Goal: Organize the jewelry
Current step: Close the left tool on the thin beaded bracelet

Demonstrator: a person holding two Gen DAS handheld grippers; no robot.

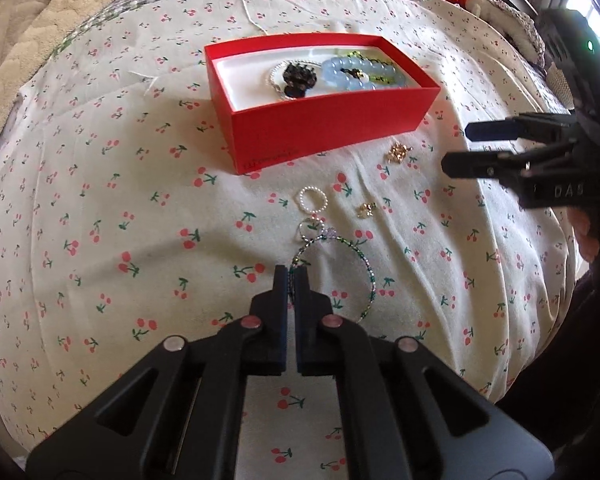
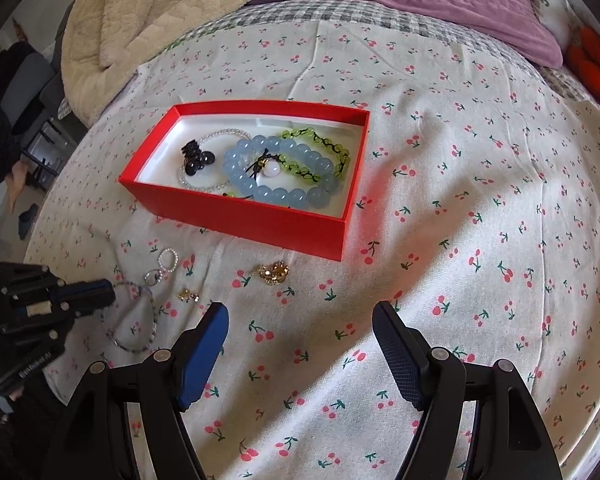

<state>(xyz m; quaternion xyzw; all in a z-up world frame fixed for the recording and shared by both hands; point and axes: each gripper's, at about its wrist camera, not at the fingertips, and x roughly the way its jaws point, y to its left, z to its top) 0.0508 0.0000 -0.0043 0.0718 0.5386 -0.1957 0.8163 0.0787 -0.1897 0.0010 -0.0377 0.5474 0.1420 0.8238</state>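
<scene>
Left gripper (image 1: 291, 276) bottom centre, fingers pinched on the thin beaded bracelet (image 1: 366, 276); right gripper (image 2: 300, 316) spread wide, holding nothing; red box (image 2: 236, 216) upper centre, bracelets inside.

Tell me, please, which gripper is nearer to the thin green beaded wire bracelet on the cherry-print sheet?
Left. The left gripper is closed right at the thin green beaded wire bracelet's rim, apparently pinching it. The right gripper hovers open, off to the bracelet's side, nearer the gold charms.
</scene>
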